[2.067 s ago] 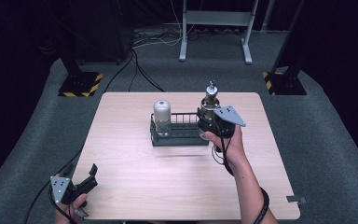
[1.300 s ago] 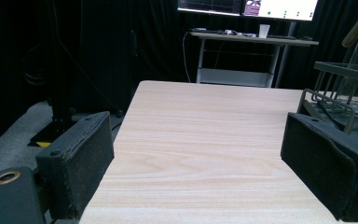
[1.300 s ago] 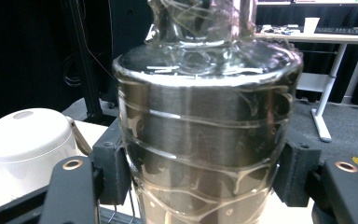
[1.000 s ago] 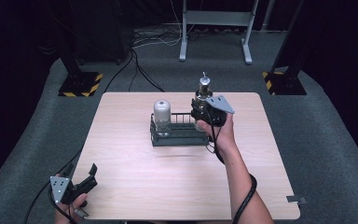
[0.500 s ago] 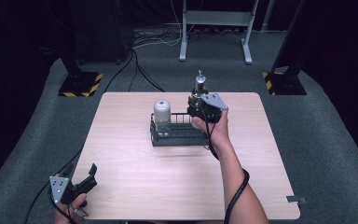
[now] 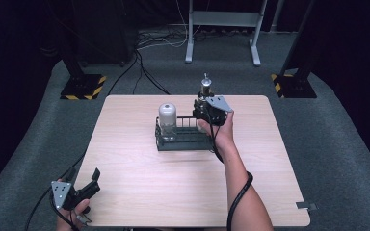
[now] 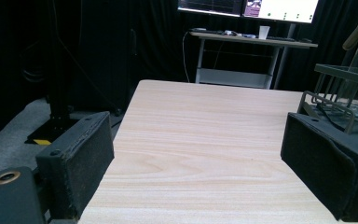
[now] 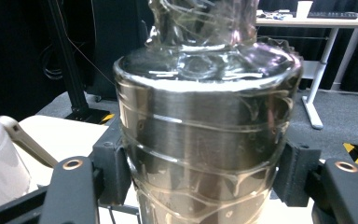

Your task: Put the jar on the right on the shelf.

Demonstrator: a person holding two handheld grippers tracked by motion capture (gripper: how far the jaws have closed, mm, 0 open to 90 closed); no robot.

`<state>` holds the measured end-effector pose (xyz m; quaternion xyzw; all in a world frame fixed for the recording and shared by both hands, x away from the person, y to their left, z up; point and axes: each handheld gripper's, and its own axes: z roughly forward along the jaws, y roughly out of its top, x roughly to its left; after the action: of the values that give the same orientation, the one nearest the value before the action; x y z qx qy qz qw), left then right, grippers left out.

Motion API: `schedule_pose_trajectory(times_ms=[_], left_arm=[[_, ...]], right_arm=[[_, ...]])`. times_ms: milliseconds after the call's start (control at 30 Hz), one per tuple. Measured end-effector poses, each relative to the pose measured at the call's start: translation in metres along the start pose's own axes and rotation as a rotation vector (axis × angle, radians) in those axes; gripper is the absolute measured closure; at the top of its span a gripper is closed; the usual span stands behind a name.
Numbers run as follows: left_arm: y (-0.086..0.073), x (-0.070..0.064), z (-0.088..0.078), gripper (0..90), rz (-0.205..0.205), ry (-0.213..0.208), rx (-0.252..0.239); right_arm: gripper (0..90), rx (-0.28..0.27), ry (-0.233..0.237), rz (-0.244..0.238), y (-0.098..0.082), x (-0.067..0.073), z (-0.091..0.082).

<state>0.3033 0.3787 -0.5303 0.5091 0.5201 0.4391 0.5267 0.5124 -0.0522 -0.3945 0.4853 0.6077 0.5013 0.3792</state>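
My right gripper (image 6: 206, 114) is shut on a clear glass bottle (image 6: 205, 92) with a metal spout, held upright at the right end of a black wire rack (image 6: 183, 140). In the right gripper view the ribbed bottle (image 8: 205, 130) sits between both pads (image 8: 114, 170). The hand hides the bottle's base, so I cannot tell whether it rests in the rack. A white-capped jar (image 6: 167, 120) stands in the rack's left end and shows as the white jar (image 8: 0, 154) beside the bottle. My left gripper (image 6: 84, 177) is open with nothing in it at the table's near left corner. Its pads (image 7: 86, 158) stand wide apart over bare wood.
The wooden table (image 6: 270, 163) has bare room in front of the rack and to both sides. In the left gripper view the wire rack (image 7: 345, 93) is at the far right. Stands with striped bases (image 6: 84, 86) and cables lie on the floor behind.
My right hand has carried the bottle a little farther from the person and slightly left, to the rack's right end. The left gripper has stayed still.
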Motion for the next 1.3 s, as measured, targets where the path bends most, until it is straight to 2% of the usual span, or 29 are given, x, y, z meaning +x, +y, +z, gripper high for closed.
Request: schedule_pose_trajectory(times_ms=[233,500,700,833,1033,1100,1200,1233,1300], left_arm=[[0.000,0.000,0.000,9.1,0.000,-0.001,-0.002],[0.000,-0.001,0.000,9.1,0.007,0.002,-0.004],[0.000,-0.001,0.000,9.1,0.010,0.002,-0.004],[0.000,-0.002,0.000,9.1,0.016,0.003,-0.003],[0.000,-0.002,0.000,9.1,0.015,0.003,-0.001],[0.000,-0.002,0.000,9.1,0.017,0.004,-0.002],[0.000,-0.002,0.000,9.1,0.023,0.005,-0.003],[0.000,-0.002,0.000,9.1,0.022,0.006,-0.003],[0.000,-0.002,0.000,9.1,0.022,0.007,-0.002]], right_arm=[[33.1,0.000,-0.011,0.004,-0.010,-0.002,0.004],[33.1,0.014,-0.014,-0.039,-0.025,0.000,0.007],[33.1,0.000,-0.015,-0.025,-0.032,-0.001,0.006],[33.1,-0.007,-0.012,-0.047,-0.035,-0.002,0.005],[32.8,-0.005,-0.015,-0.018,-0.037,-0.005,0.003],[29.6,0.003,-0.008,-0.012,-0.036,-0.004,0.003],[8.7,0.025,0.051,0.037,-0.035,-0.007,0.001],[4.1,0.019,0.065,0.057,-0.035,-0.009,0.000],[0.9,0.007,0.068,0.090,-0.036,-0.011,-0.003]])
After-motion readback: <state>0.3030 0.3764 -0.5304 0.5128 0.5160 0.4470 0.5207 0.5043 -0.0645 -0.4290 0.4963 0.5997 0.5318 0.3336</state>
